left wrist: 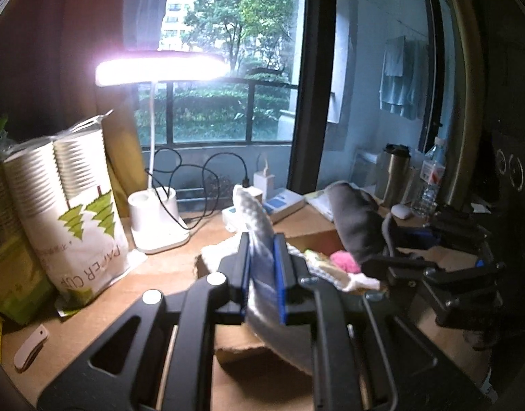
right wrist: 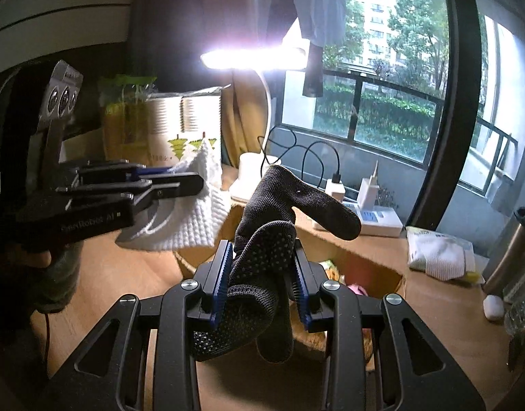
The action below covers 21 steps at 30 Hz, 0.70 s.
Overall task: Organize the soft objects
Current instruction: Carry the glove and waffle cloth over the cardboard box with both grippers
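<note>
A: Start big. Where's the cardboard box (right wrist: 361, 260)?

B: On the counter (right wrist: 125, 274), open-topped, straight ahead of and below both sets of fingers, with some soft bits already inside.

A: And the white cloth (right wrist: 194, 212)?

B: Off the counter, pinched by the left gripper (left wrist: 260, 267), whose fingers are pressed together on it. It runs lengthwise along the fingers, one end poking up and forward, the other trailing down underneath.

A: The dark glove (right wrist: 272, 239)?

B: Bunched in the right gripper (right wrist: 264, 281), fingers part-closed around it, glove tips pointing up and away over the box. I'd judge the right hand nearer the opening.
</note>
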Tool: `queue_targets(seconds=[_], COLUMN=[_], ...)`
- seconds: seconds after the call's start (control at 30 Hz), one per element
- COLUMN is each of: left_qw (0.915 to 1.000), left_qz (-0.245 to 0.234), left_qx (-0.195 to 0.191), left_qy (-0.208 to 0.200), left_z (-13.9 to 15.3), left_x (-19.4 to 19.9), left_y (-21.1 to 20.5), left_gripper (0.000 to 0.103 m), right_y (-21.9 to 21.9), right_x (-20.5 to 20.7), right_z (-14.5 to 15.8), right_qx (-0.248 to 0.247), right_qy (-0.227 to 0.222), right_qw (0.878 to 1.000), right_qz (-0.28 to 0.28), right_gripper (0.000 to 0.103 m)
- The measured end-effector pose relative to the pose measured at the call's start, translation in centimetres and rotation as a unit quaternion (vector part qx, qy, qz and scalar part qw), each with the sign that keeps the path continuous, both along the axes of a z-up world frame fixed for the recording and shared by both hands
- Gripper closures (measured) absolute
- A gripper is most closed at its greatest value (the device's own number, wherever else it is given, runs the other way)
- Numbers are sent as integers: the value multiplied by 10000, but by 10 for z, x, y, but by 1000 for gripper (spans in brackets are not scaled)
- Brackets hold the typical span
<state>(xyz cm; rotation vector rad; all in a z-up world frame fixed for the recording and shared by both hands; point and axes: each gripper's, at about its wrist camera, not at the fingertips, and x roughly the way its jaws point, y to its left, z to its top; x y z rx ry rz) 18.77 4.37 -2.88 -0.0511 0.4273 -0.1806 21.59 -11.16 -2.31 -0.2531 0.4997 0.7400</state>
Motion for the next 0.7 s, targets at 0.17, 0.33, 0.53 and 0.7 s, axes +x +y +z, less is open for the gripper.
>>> queue_targets(seconds=[0.17, 0.33, 0.53, 0.7], left_qw=[9998, 9990, 9964, 9946], left_qz=[122, 217, 234, 249], left_qx=[-175, -305, -414, -339], left_qy=[-11, 260, 697, 949], left_z=[-8, -26, -50, -59], left_x=[16, 35, 53, 57], left_y=[3, 8, 13, 9], left_gripper=[91, 91, 91, 89], right_y=[4, 11, 16, 23], right_x=[22, 48, 80, 83], right_z=[-3, -16, -41, -51], right_qx=[159, 276, 448, 360], right_qy=[130, 389, 848, 912], right_qw=[9998, 9988, 9951, 9949], right_qz=[-48, -74, -259, -251], right_gripper=[68, 68, 68, 68])
